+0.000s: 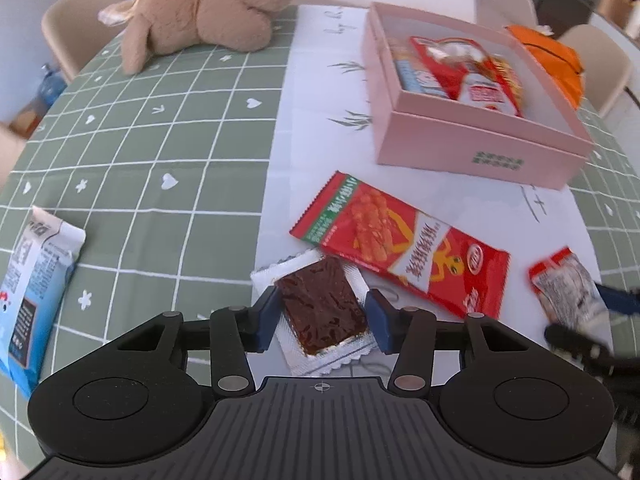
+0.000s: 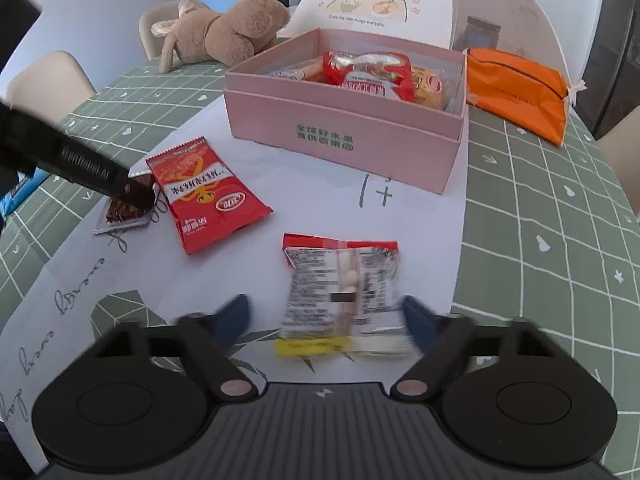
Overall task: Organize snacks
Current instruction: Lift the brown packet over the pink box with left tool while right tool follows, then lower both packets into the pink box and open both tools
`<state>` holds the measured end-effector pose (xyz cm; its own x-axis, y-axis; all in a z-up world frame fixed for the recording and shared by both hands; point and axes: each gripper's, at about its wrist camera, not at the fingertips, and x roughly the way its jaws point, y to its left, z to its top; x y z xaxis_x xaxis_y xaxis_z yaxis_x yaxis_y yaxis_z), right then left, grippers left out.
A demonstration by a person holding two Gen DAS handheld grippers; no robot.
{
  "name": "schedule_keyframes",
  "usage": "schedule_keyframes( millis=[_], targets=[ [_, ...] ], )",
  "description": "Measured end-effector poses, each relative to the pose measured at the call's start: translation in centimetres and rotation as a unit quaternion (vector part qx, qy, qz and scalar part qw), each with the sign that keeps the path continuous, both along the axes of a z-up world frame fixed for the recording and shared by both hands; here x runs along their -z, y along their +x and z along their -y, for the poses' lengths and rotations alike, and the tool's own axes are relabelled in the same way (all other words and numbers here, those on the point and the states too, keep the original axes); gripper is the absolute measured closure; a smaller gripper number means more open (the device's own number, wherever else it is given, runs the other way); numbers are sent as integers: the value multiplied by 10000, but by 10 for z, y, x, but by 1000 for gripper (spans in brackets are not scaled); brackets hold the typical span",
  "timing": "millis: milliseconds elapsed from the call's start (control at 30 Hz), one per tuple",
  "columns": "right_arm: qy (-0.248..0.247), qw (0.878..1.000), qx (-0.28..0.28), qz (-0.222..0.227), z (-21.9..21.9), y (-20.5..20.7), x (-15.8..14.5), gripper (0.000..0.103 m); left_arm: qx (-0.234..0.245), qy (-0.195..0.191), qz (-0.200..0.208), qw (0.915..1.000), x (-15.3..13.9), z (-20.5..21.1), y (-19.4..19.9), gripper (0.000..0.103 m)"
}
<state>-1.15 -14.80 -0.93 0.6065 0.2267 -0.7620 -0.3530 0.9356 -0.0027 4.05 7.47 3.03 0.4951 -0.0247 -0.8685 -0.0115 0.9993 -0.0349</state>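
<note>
A brown snack in a silver wrapper [image 1: 320, 304] lies flat on the white table runner. My left gripper [image 1: 323, 316] straddles it, its blue pads against both side edges. Just beyond it lies a long red snack packet [image 1: 400, 248]. In the right wrist view a red-topped packet with a clear printed back [image 2: 340, 280] lies between the blurred fingers of my right gripper [image 2: 328, 320]. That gripper is open, and its left finger stands apart from the packet. The pink box [image 2: 340, 136] at the back holds several red and yellow snack packets.
A blue and white packet [image 1: 36, 280] lies at the left on the green checked cloth. A brown plush toy [image 1: 208, 12] rests at the far left. An orange pouch [image 2: 516, 88] sits right of the box. Beige chairs ring the table.
</note>
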Motion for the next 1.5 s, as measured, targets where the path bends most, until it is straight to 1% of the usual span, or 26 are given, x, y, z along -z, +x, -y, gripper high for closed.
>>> schedule_keyframes(
  millis=[33,100,200,267,367,400,467,567,633,700,800,900,1000,1100,1200,1267,1300,1367,1433,1500],
  targets=[
    [58,10000,15,-61,2,2,-2,44,85,-12,7,10000,0,0,-5,57],
    [169,9997,75,-128,7,5,-5,46,310,-58,-45,9995,-1,1,-14,59],
    [112,9998,62,-135,7,4,-7,46,631,-2,-146,9979,0,6,-31,60],
    [94,9998,51,-184,6,3,-5,46,580,-59,-144,9982,0,3,-36,60],
    [22,9998,78,-177,3,4,-3,43,315,-213,-183,9991,0,-1,-27,59],
    [13,9998,108,-172,1,4,-3,42,287,-187,-201,9992,0,-1,-22,59],
    [-4,9998,143,-170,-1,7,-3,42,360,-8,-225,9991,1,5,-17,60],
    [-64,9997,170,-161,-4,11,-2,42,490,224,-145,9984,3,11,-16,58],
    [-74,9998,125,-158,-6,12,-3,46,472,250,-101,9985,4,12,-15,59],
    [-69,9998,30,-184,-8,12,-3,48,410,217,-154,9988,3,12,-13,60],
    [-85,9998,-125,-162,-10,10,-7,52,501,-87,-206,9985,1,14,-17,60],
    [-48,9999,-148,-47,-6,9,-18,53,708,-46,6,9975,-12,25,-27,60],
    [77,9999,-45,105,4,14,-36,53,834,-271,345,9955,-38,33,-24,60],
    [125,9991,-22,409,11,24,-61,53,1005,-378,789,9911,-71,41,-4,60],
    [-9,9963,-39,863,9,44,-91,53,1222,-425,1301,9830,-104,54,33,60],
    [-63,9937,-47,1115,6,62,-107,53,1326,-402,1561,9780,-119,62,60,60],
    [-70,9929,-25,1185,5,72,-113,53,1326,-383,1613,9772,-123,65,72,60],
    [-45,9930,102,1177,4,96,-119,53,1315,-455,1640,9766,-128,70,99,60],
    [3,9936,227,1109,3,117,-120,53,1344,-566,1602,9762,-129,74,124,59],
    [18,9941,321,1036,1,134,-115,53,1353,-636,1497,9774,-123,75,145,60]
  ],
)
